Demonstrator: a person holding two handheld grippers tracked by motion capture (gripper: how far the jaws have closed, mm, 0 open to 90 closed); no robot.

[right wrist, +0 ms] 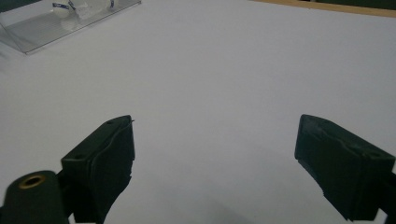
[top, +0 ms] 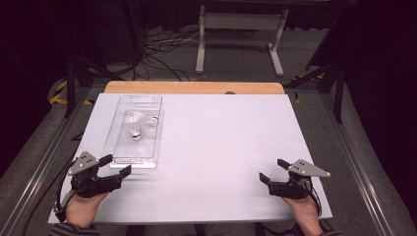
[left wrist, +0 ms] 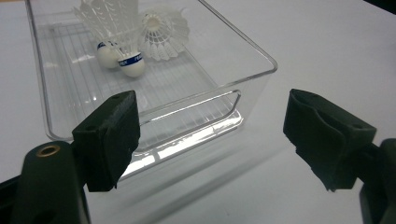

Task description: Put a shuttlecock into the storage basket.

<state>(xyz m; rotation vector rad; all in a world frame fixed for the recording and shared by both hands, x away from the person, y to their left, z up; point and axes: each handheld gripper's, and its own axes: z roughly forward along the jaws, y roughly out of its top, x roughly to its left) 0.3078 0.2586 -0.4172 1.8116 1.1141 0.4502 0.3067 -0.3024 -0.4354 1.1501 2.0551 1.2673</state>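
Hands come in from the bottom of the high view, each one holding a black hand-held gripper on the near part of the tabletop, which is covered by a smooth white sheet with a matt surface. The left hand-held gripper is released: its two jaws stand wide apart with nothing between them, and a grey three-cornered plate sits on top of it. In the left gripper view the jaws look like thick blocks of dull black rubber with small holes, and a brass-coloured ring is set in the body behind one of them. The right hand-held gripper is released as well, its jaws spread over bare white surface, well apart from the left one.

Just beyond the left hand-held gripper lies a clear plastic tray, long and rectangular with rounded corners, a ribbed floor and a slot-shaped handle cut in its near wall. Inside it, toward the middle and far part, lie shuttlecocks with white feather skirts and rounded white cork heads; two heads carry a blue band. I cannot tell their exact number.

Farther away, a strip of bare light wood shows at the far edge of the tabletop. Behind it are grey carpet floor, loose black cables and a white metal stand.
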